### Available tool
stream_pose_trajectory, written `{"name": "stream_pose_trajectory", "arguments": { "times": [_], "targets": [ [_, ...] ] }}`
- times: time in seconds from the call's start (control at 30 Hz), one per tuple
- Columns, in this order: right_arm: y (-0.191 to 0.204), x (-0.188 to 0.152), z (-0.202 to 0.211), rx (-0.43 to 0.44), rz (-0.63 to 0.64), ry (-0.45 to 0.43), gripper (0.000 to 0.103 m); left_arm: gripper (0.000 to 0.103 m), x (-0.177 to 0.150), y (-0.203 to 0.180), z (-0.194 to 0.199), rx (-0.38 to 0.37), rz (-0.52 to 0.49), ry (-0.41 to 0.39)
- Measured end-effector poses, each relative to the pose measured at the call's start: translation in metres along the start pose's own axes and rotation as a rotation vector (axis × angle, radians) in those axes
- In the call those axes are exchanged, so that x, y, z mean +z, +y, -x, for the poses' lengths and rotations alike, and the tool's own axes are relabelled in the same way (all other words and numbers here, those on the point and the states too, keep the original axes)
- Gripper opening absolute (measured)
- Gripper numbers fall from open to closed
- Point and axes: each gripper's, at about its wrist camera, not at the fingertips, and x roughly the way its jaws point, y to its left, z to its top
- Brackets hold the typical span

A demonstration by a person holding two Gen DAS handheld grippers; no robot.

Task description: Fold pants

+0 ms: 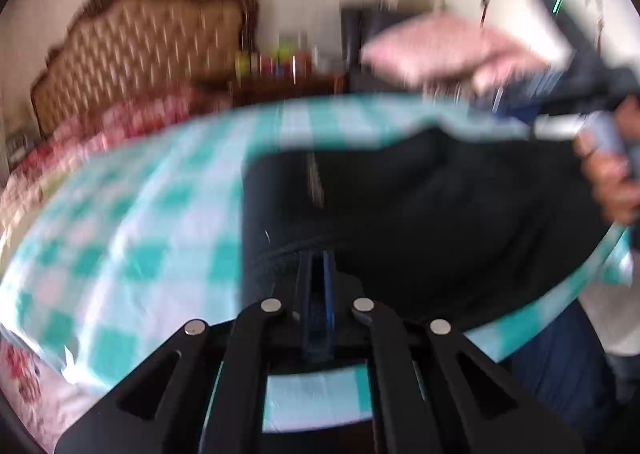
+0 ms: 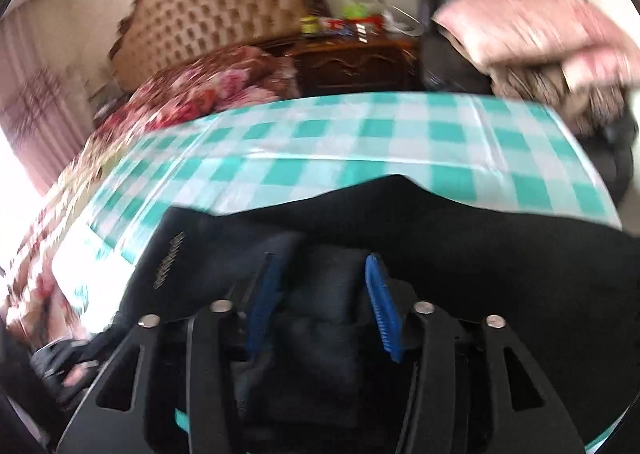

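Black pants [image 1: 420, 206] lie on a teal-and-white checked cloth [image 1: 152, 222], in a broad dark heap with a pale label stripe near its left edge. My left gripper [image 1: 318, 274] is shut, its blue fingers [image 1: 328, 294] pressed together over the near edge of the pants, and I see no cloth pinched between them. In the right wrist view the pants [image 2: 460, 230] fill the near half of the cloth [image 2: 360, 142]. My right gripper [image 2: 320, 290] hovers open over a bunched dark fold. Its blue pads [image 2: 380, 306] stand apart and do not press the fabric.
A person's hand [image 1: 612, 178] holds a grip at the right edge. Behind the cloth are a tufted headboard [image 2: 224, 14], floral bedding [image 2: 200, 94], a wooden nightstand [image 2: 360, 62] with several bottles, and pink pillows [image 2: 532, 22] on a dark chair. Both views are motion-blurred.
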Motion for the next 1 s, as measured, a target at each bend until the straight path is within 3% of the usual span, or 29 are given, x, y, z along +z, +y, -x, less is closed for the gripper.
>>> {"name": "stream_pose_trajectory", "arguments": {
  "times": [0.1,0.13,0.23,0.37,0.43,0.47,0.5,0.57,0.6,0.67,0.73,0.77,0.8,0.87,0.93,0.97,1.0],
  "targets": [
    [0.037,-0.013,0.004,-0.051,0.084,-0.068,0.084,0.005,-0.008,-0.001,-0.005,0.002,-0.012,-0.016],
    [0.046,-0.017,0.004,-0.074,0.092,-0.091,0.088,0.005,-0.010,0.000,-0.005,-0.002,-0.012,-0.015],
    [0.065,-0.032,-0.010,-0.143,0.136,-0.072,0.088,0.005,-0.018,0.014,-0.003,-0.078,0.074,-0.004],
    [0.061,-0.056,-0.052,-0.181,0.149,0.073,0.088,0.006,-0.012,0.012,0.000,-0.090,0.006,0.018],
    [0.063,-0.067,-0.055,-0.208,0.188,0.051,0.089,0.023,0.004,0.020,0.007,-0.080,0.034,0.038],
    [0.065,-0.070,-0.054,-0.218,0.207,0.040,0.089,0.049,0.014,0.024,0.013,-0.070,0.045,0.014],
    [0.064,-0.069,-0.054,-0.220,0.198,0.042,0.089,0.055,0.024,0.027,0.020,-0.075,0.052,-0.023],
    [0.062,-0.068,-0.056,-0.216,0.187,0.042,0.091,0.050,0.054,0.032,0.019,-0.092,0.038,-0.054],
    [0.063,-0.070,-0.056,-0.218,0.193,0.037,0.092,0.038,0.069,0.033,0.012,-0.090,0.021,-0.056],
    [0.061,-0.071,-0.057,-0.211,0.197,0.028,0.092,0.027,0.093,0.034,-0.010,-0.097,-0.010,-0.032],
    [0.058,-0.070,-0.054,-0.195,0.179,0.022,0.092,0.027,0.108,0.038,-0.039,-0.125,-0.005,0.023],
    [0.056,-0.069,-0.050,-0.171,0.163,0.016,0.092,0.028,0.112,0.043,-0.063,-0.169,0.023,0.088],
    [0.054,-0.069,-0.044,-0.139,0.145,0.008,0.091,0.029,0.111,0.049,-0.089,-0.162,0.044,0.169],
    [0.034,-0.061,-0.024,-0.023,0.056,-0.015,0.091,0.020,0.108,0.063,-0.106,-0.115,0.091,0.208],
    [0.006,-0.051,-0.005,0.011,-0.039,-0.023,0.091,0.031,0.107,0.070,-0.085,-0.176,0.135,0.129],
    [-0.005,-0.048,-0.001,0.015,-0.079,-0.016,0.092,0.051,0.105,0.070,-0.065,-0.177,0.133,0.061],
    [-0.022,-0.043,0.000,0.020,-0.135,0.001,0.092,0.060,0.101,0.069,-0.050,-0.162,0.117,0.012]
  ]
}}
